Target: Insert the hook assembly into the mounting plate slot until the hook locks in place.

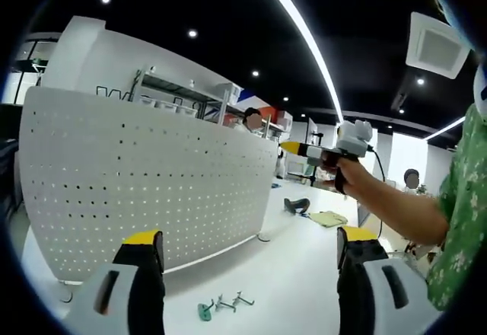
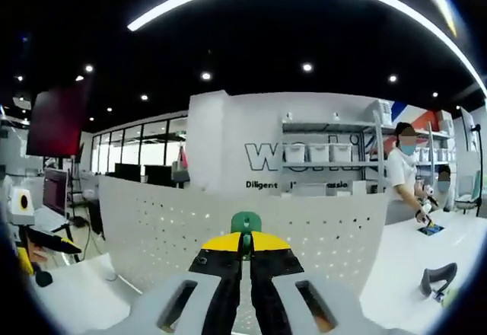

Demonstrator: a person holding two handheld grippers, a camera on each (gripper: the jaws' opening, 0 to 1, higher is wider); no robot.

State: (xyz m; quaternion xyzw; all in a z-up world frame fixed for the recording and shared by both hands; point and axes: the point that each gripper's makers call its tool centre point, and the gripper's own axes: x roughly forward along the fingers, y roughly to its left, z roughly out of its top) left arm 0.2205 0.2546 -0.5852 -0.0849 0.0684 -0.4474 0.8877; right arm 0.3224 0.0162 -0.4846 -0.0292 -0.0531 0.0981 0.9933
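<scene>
**Operator:** What is the state of each hand-held gripper?

**Manual:** Your left hand-held gripper (image 1: 247,255) has its jaws wide apart, with nothing between them. Your right hand-held gripper (image 2: 245,253) has its jaws closed together on a green hook assembly (image 2: 246,223), whose rounded green end stands just above the yellow jaw tips. In the left gripper view, your right hand (image 1: 340,169) carries that gripper raised on the right, above the tabletop (image 1: 304,251).

**Operator:** Where is the mounting plate?

**Manual:** The white perforated mounting plate (image 1: 137,183) stands upright on the tabletop, ahead of both grippers. In the right gripper view the held hook assembly sits in front of the plate's top edge; whether they touch cannot be told.

**Operator:** What else lies near the plate?

**Manual:** Spare hooks (image 1: 224,304) lie on the tabletop just in front of the plate, between your left jaws. A black object (image 1: 297,205) and a yellow-green cloth (image 1: 329,218) lie farther right.
</scene>
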